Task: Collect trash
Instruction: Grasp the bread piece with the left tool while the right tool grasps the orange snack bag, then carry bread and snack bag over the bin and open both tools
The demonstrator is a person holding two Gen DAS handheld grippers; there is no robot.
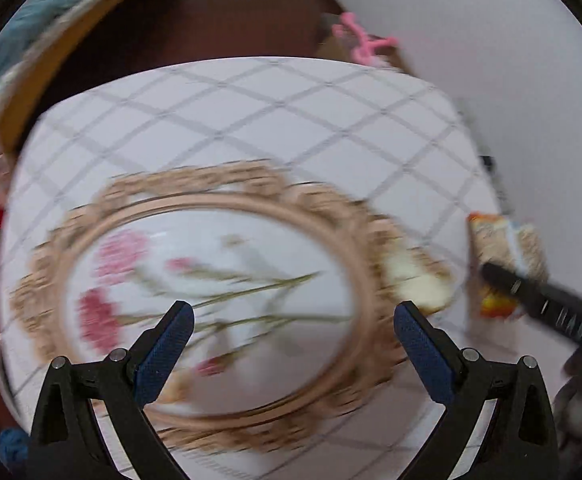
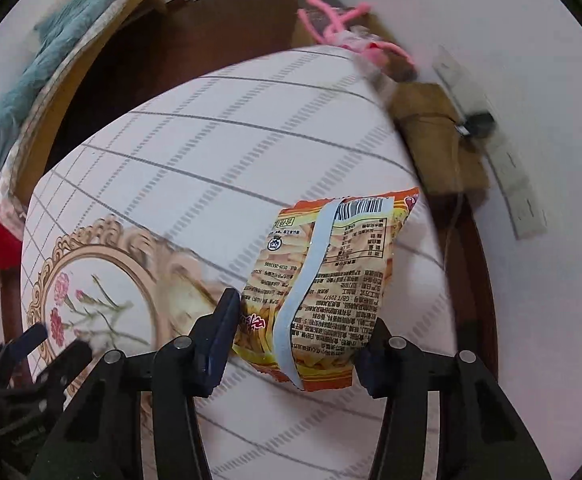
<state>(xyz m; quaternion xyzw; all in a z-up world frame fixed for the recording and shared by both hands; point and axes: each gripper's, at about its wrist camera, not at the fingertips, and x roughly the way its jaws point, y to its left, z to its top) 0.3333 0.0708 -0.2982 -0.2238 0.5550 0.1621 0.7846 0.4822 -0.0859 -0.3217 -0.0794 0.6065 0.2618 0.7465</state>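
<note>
The right claw (image 2: 297, 344) points steeply down, its pads pinching a crinkly orange snack packet (image 2: 331, 280). The left claw (image 1: 293, 344) gapes wide and empty over the glossy checked desk (image 1: 291, 120).

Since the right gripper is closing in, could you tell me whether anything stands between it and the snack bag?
Nothing visible does: the snack bag already sits between the right gripper's jaws.

Showing on the table (image 2: 251, 128), counted by kind:
- Snack bags: one orange bag (image 2: 327, 280) lying printed back up.
- Pale scraps: one (image 1: 415, 284) resting on the floral medallion (image 1: 211, 296).
- Tables: one.
- Grippers: two, left gripper (image 1: 293, 320) and right gripper (image 2: 299, 344).
- Pink hangers: one (image 2: 339, 20) sitting beyond the table.
</note>
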